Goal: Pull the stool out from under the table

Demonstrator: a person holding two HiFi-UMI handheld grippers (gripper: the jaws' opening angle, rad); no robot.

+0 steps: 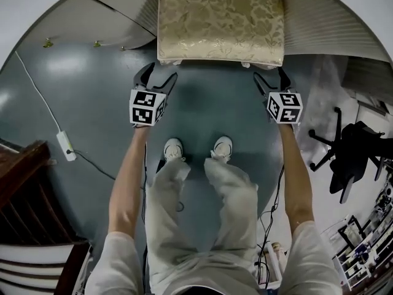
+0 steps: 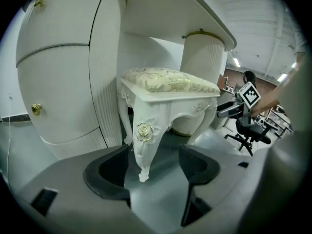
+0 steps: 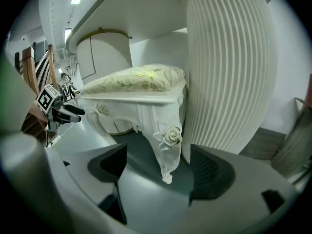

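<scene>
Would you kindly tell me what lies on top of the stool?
A cream-and-gold floral cushion covers the seat of the stool; nothing else rests there. The seat board beneath is hidden.

The stool (image 1: 221, 20) stands upright at the top centre of the head view. Its seat is a cream-and-gold floral cushion on a white carved frame. The 2 front legs are curved, each with a rose carved at the knee. It sits between the 2 ribbed pedestals of the white table (image 1: 331, 23), whose top reaches over its far part in both gripper views.
</scene>
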